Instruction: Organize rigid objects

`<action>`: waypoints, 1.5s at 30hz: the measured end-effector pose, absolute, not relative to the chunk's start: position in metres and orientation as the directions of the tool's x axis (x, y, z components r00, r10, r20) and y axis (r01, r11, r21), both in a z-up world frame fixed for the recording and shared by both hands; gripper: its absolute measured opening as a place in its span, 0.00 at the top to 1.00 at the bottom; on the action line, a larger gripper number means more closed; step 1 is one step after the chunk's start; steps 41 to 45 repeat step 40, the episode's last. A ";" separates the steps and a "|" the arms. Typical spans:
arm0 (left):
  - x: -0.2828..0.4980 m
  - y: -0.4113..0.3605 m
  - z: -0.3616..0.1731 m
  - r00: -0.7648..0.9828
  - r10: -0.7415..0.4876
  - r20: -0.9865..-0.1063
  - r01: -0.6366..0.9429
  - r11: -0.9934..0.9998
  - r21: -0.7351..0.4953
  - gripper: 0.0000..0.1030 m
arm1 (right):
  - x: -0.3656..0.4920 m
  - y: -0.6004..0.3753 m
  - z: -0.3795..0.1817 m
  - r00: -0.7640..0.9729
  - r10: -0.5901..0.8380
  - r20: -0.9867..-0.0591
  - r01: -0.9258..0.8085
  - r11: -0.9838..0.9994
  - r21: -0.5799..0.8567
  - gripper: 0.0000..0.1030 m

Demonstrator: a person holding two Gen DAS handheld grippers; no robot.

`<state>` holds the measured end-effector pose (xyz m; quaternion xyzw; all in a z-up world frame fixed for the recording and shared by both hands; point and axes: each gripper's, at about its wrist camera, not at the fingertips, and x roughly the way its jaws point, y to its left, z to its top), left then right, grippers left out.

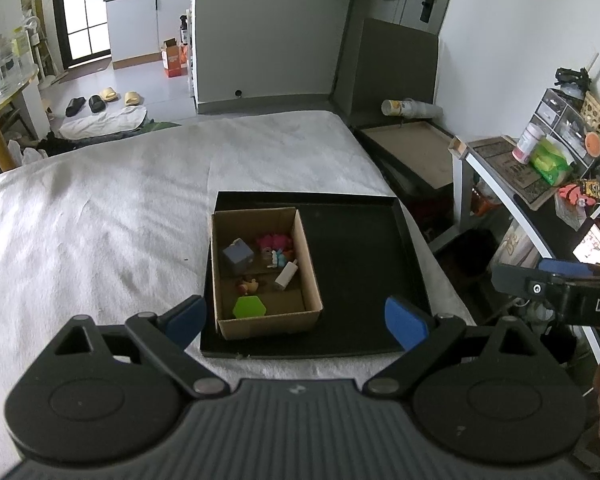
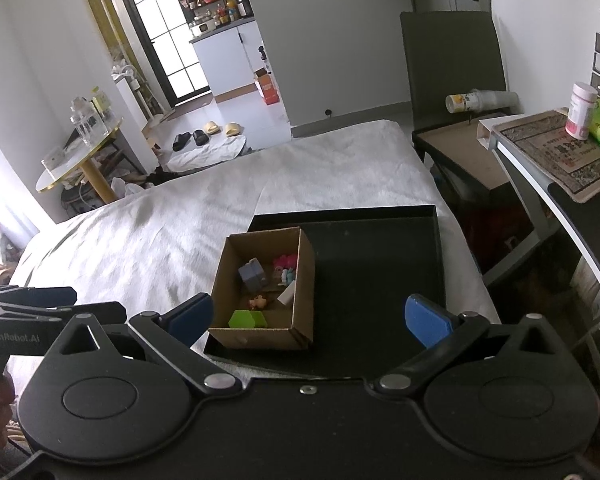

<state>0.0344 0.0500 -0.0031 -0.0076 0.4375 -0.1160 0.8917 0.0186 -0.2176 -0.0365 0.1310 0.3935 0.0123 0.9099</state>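
A small cardboard box (image 1: 308, 276) stands in the left part of a black tray (image 1: 364, 264) on the white bed. Inside the box lie a blue-grey cube (image 1: 238, 255), a green hexagon block (image 1: 249, 307), a pink toy (image 1: 275, 241), a white cylinder (image 1: 286, 275) and a small orange figure (image 1: 247, 286). My left gripper (image 1: 296, 322) is open and empty, above the tray's near edge. My right gripper (image 2: 308, 320) is open and empty, also near the tray's front, with the box (image 2: 300, 280) and tray (image 2: 380, 264) ahead.
The white bed cover (image 1: 100, 220) spreads to the left. A dark bedside box (image 1: 416, 148) and a cluttered desk (image 1: 512, 172) stand to the right. The right gripper's body (image 1: 560, 292) shows at the left wrist view's right edge.
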 end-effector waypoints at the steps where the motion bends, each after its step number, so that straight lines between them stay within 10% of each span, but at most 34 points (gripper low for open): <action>1: 0.035 0.050 -0.003 0.589 -0.214 -0.779 0.200 0.973 -0.115 0.07 | 0.018 -0.218 -0.037 0.689 0.126 -0.714 0.081 0.965 0.249 0.00; 45: 0.035 0.055 -0.005 0.571 -0.226 -0.789 0.197 0.971 -0.136 0.07 | 0.018 -0.213 -0.045 0.666 0.134 -0.734 0.072 0.968 0.242 0.00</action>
